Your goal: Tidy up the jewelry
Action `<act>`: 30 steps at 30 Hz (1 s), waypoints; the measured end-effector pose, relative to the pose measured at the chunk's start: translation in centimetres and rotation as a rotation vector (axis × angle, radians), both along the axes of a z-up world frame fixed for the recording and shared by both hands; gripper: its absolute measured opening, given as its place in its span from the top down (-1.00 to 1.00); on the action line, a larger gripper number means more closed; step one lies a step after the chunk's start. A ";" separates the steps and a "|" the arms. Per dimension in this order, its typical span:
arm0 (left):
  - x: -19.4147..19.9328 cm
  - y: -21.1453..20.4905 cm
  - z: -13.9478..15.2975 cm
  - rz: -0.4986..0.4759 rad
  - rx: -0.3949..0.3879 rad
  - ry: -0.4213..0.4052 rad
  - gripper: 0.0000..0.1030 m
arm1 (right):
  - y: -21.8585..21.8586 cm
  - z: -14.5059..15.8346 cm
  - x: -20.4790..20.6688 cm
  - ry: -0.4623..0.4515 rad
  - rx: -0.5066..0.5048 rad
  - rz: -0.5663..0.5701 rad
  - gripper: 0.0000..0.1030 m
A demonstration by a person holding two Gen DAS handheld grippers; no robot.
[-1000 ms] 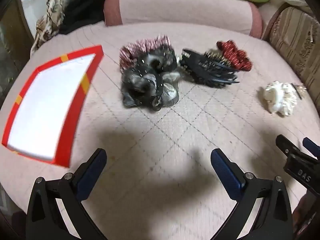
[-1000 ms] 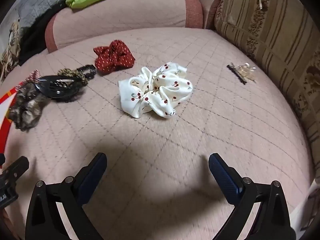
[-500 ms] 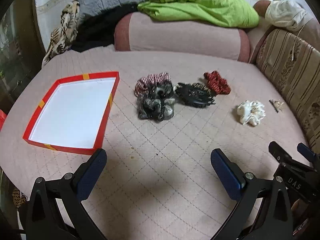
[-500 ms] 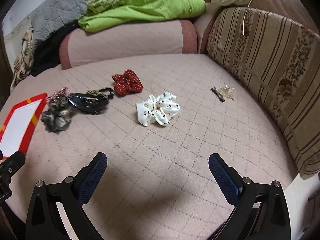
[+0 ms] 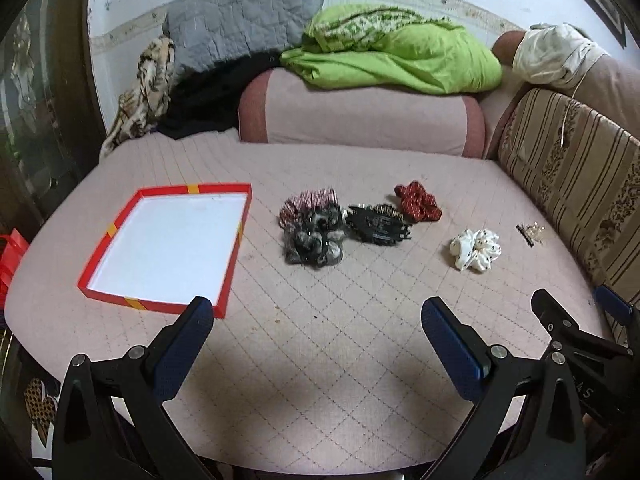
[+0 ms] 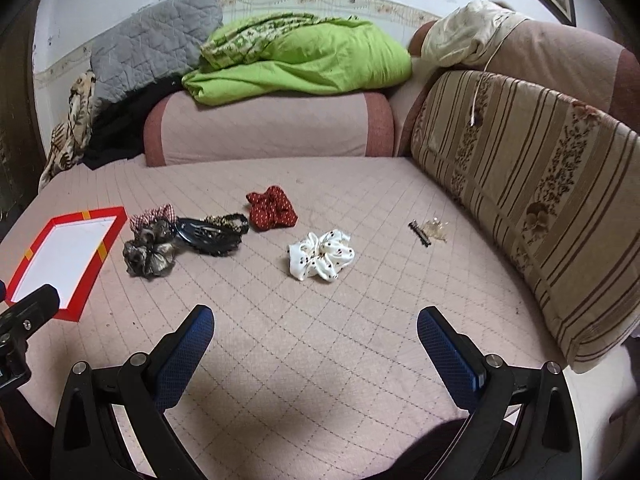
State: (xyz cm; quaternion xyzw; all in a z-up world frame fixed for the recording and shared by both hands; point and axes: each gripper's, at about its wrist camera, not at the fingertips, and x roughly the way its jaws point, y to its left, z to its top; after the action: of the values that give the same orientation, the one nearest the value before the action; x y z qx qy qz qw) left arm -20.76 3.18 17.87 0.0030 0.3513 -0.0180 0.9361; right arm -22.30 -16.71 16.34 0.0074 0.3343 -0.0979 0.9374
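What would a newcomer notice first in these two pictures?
First, the shallow red cardboard tray with a white floor, at the left of the quilted pink cushion. Next, the bright green folded blanket at the back, and the white dotted fabric scrunchie lying apart from the dark pile.

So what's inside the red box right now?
Nothing visible: the red box shows only its bare white floor. The hair accessories all lie outside it on the quilted cover. The near wall hides a thin strip of floor from the left wrist view.

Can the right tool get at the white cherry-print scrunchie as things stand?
Probably yes: the right tool is open and empty, and the white scrunchie lies alone on the quilted cover ahead, nothing between them.
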 end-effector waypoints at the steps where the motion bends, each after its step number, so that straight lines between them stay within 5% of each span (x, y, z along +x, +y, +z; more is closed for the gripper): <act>1: -0.4 0.0 0.4 -0.001 0.002 -0.015 -1.00 | 0.0 0.2 -0.3 -0.008 0.001 -0.002 -1.00; 13: -4.2 -0.8 4.0 0.008 0.056 -0.157 -1.00 | -0.5 2.6 -3.1 -0.082 -0.004 -0.013 -1.00; 30: -6.8 -0.6 5.6 0.026 0.044 -0.197 -1.00 | -0.3 4.3 -5.4 -0.141 0.006 -0.005 -1.00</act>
State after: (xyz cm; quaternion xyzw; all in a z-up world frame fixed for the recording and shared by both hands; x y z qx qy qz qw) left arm -27.52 2.57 23.46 0.0208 0.2578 0.0025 0.9660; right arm -27.75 -16.97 20.66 0.0179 0.2675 -0.0987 0.9583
